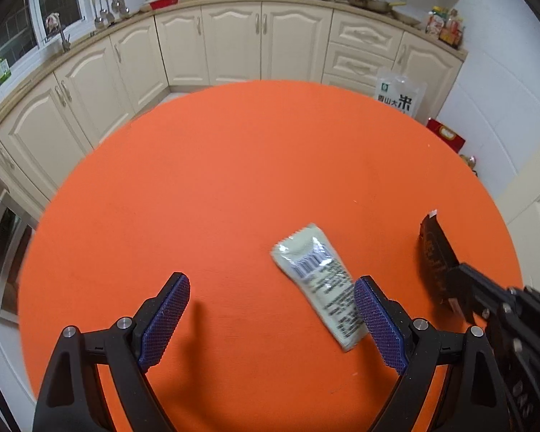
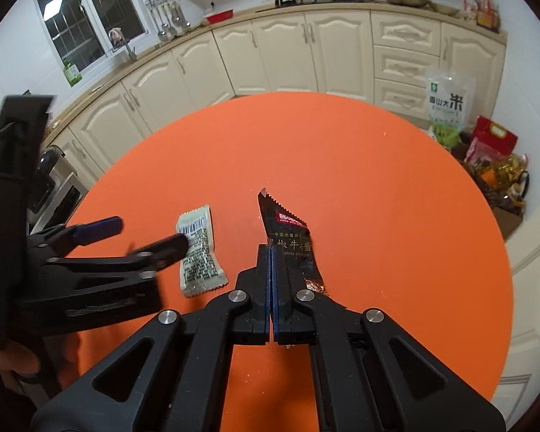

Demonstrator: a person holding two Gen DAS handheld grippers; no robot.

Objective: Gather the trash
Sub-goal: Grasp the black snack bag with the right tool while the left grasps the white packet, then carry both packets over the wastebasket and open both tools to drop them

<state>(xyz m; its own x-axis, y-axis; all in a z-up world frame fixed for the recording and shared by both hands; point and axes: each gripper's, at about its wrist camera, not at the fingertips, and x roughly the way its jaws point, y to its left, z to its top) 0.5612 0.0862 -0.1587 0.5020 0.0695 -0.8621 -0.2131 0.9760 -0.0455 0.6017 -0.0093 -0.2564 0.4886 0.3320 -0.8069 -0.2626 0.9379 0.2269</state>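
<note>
Round orange table [image 2: 360, 180]. Right gripper [image 2: 271, 252]: fingers pressed together, pinching a dark snack wrapper [image 2: 288, 230] that tilts up off the table. Pale barcode-printed sachet [image 2: 199, 248] lying flat to its left. Left gripper [image 2: 144, 234]: fingers spread, one overlapping the sachet's near edge. Cream cabinets [image 2: 306, 50] behind.

Table [image 1: 234, 180] is coloured flat orange, no pattern. Pale grey-green wrapper [image 1: 324, 280] is printed with a black-and-white barcode and blocks of dark text. Dark brown-black wrapper [image 2: 291, 241] is marked with a red label, white characters and a serrated top edge. Left gripper [image 1: 271, 320] and right gripper [image 2: 271, 262] are finished in black, pads [image 1: 165, 320] covered in blue cross-hatch texture. Cabinets [image 1: 234, 43] are painted cream.
</note>
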